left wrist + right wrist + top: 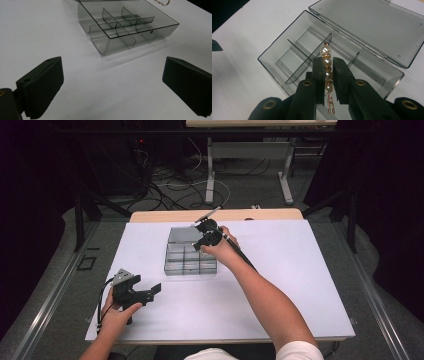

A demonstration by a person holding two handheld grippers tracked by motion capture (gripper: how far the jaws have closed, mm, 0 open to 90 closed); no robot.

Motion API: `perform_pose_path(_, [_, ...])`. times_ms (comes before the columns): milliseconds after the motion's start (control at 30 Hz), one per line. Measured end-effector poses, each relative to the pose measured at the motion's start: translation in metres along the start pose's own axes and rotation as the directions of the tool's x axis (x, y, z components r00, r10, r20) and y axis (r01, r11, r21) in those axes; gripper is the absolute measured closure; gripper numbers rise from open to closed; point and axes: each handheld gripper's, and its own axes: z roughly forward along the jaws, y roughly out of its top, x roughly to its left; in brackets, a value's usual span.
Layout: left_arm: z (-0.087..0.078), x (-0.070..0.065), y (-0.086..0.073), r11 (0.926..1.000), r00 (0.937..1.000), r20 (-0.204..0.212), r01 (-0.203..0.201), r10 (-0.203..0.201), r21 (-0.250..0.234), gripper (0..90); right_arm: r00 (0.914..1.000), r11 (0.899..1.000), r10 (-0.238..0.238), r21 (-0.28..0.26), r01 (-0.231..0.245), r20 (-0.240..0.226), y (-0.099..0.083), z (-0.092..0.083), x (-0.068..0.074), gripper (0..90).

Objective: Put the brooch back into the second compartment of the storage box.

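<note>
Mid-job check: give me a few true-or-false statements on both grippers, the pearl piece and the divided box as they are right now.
1. The right gripper is shut on the pearl piece. True.
2. The pearl piece lies flat in a compartment. False: it is held above the clear box, clamped between the jaws.
3. The left gripper holds the box's wall. False: its jaws stand wide apart with nothing between them, short of the box.
4. The box's lid is open and lies flat behind the box. True.
5. The box sits on a white sheet. True.
</note>
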Motion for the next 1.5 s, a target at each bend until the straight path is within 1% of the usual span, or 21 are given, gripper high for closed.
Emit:
perform_pose_path(300, [0.001,0.001,0.000,1.0000,1.0000,0.002,0.004,-0.004,0.002,3.5,0.9997,1.000,-0.026,-0.010,0.026,0.001,0.000,0.009,0.003,80.9])
perform_pose_path(333, [0.001,0.001,0.000,1.0000,1.0000,0.003,0.004,-0.004,0.002,3.5,0.9991,0.998,-0.042,0.047,0.041,0.007,0.002,0.007,0.003,80.9])
perform_pose_path(367, [0.001,0.001,0.000,1.0000,1.0000,0.003,0.004,-0.004,0.001,3.5,0.9991,0.998,-0.038,0.049,0.036,0.021,0.002,0.007,0.003,80.9])
perform_pose_path(433, [0.001,0.001,0.000,1.0000,1.0000,0.004,0.005,-0.005,0.001,3.5,0.9992,0.999,-0.039,-0.031,0.040,0.011,0.000,0.014,0.004,80.9])
perform_pose_path(533, [0.001,0.001,0.000,1.0000,1.0000,0.006,0.000,0.000,0.003,3.5,0.9991,0.999,-0.042,-0.014,0.042,0.008,0.001,0.014,0.004,80.9])
perform_pose_path(567, [0.001,0.001,0.000,1.0000,1.0000,0.005,-0.002,0.002,0.001,3.5,0.9994,0.999,-0.032,-0.017,0.033,0.012,0.001,0.015,0.004,80.9])
perform_pose_path(700, [0.000,0.001,0.000,1.0000,1.0000,0.004,0.001,-0.001,-0.001,3.5,0.9986,0.998,-0.049,-0.049,0.050,0.020,0.002,0.020,0.003,80.9])
perform_pose_path(733, [0.000,0.001,-0.001,1.0000,1.0000,0.003,0.004,-0.004,-0.003,3.5,0.9971,0.997,-0.070,0.028,0.070,0.027,0.005,0.015,0.002,80.9])
perform_pose_path(800, [-0.001,0.001,-0.001,1.0000,1.0000,0.002,0.005,-0.005,-0.002,3.5,0.9979,0.998,-0.060,-0.012,0.060,0.026,0.004,0.020,0.004,80.9])
perform_pose_path(867, [-0.001,0.002,-0.001,1.0000,1.0000,0.003,0.004,-0.004,-0.002,3.5,0.9963,0.997,-0.077,-0.018,0.078,0.037,0.005,0.022,0.004,80.9])
perform_pose_path(933, [-0.001,0.002,-0.001,1.0000,1.0000,0.002,0.005,-0.005,-0.002,3.5,0.9956,0.994,-0.087,-0.056,0.088,0.035,0.005,0.026,0.003,80.9])
perform_pose_path(967, [-0.001,0.001,-0.001,1.0000,1.0000,0.003,0.006,-0.006,-0.002,3.5,0.9950,0.995,-0.093,-0.025,0.094,0.034,0.005,0.025,0.003,80.9])
perform_pose_path(1000, [0.000,0.001,-0.001,1.0000,1.0000,0.002,0.006,-0.006,-0.003,3.5,0.9955,0.996,-0.087,-0.033,0.088,0.037,0.005,0.027,0.004,80.9])
perform_pose_path(1033, [0.000,0.001,-0.001,1.0000,1.0000,0.002,0.005,-0.005,-0.004,3.5,0.9959,0.994,-0.081,-0.068,0.084,0.040,0.004,0.030,0.004,80.9])
perform_pose_path(1067, [0.000,0.001,-0.001,1.0000,1.0000,0.003,0.005,-0.005,-0.004,3.5,0.9953,0.995,-0.088,-0.035,0.089,0.041,0.005,0.029,0.004,80.9])
perform_pose_path(1233, [-0.001,0.002,-0.001,1.0000,1.0000,0.004,0.008,-0.008,-0.002,3.5,0.9938,0.993,-0.099,-0.054,0.101,0.052,0.004,0.032,0.003,80.8])
perform_pose_path(1267, [-0.001,0.002,-0.001,1.0000,1.0000,0.004,0.007,-0.007,-0.003,3.5,0.9942,0.990,-0.095,-0.096,0.099,0.052,0.003,0.035,0.003,80.9])
perform_pose_path(1333, [-0.001,0.002,-0.001,1.0000,1.0000,0.004,0.007,-0.007,-0.003,3.5,0.9934,0.990,-0.100,-0.097,0.105,0.056,0.003,0.036,0.004,80.8])
perform_pose_path(1367, [-0.001,0.002,-0.001,1.0000,1.0000,0.005,0.006,-0.006,-0.003,3.5,0.9919,0.989,-0.115,-0.087,0.119,0.056,0.004,0.035,0.004,80.8])
perform_pose_path(1433, [-0.001,0.002,-0.001,1.0000,1.0000,0.007,0.006,-0.006,-0.003,3.5,0.9920,0.991,-0.110,-0.065,0.114,0.062,0.005,0.036,0.005,80.9])
perform_pose_path(1500, [-0.001,0.002,-0.001,1.0000,1.0000,0.007,0.004,-0.004,-0.003,3.5,0.9888,0.987,-0.137,-0.071,0.141,0.059,0.004,0.037,0.003,80.8])
